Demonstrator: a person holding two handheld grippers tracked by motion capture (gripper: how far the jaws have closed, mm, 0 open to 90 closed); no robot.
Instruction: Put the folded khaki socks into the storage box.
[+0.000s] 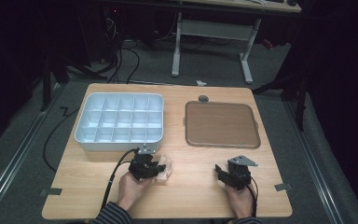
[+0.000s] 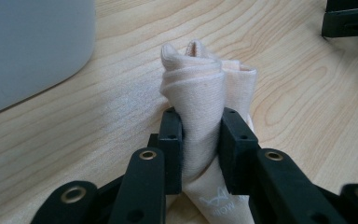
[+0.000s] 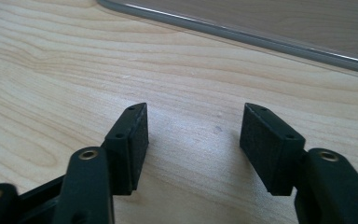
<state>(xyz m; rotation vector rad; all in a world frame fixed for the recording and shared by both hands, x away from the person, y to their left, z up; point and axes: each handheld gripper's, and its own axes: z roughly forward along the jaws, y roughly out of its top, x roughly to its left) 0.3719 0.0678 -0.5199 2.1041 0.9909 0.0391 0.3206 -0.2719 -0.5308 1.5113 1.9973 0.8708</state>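
Note:
A rolled cream cloth (image 1: 166, 169) (image 2: 200, 79) lies on the wooden table (image 1: 191, 196) just in front of the white box. My left gripper (image 1: 154, 168) (image 2: 200, 128) is shut on it, with both black pads pressed into its sides near the lower end, and the roll stands out beyond the jaws. My right gripper (image 1: 221, 171) (image 3: 193, 126) rests low over bare wood at the front right, open, with nothing between its jaws. It also appears far off in the left gripper view (image 2: 349, 18).
A white box with several empty compartments (image 1: 119, 122) (image 2: 28, 46) sits at the back left. A shallow brown tray (image 1: 221, 124) (image 3: 261, 18) sits at the back right, with a small grey knob (image 1: 203, 98) behind it. Bare wood lies between the two hands.

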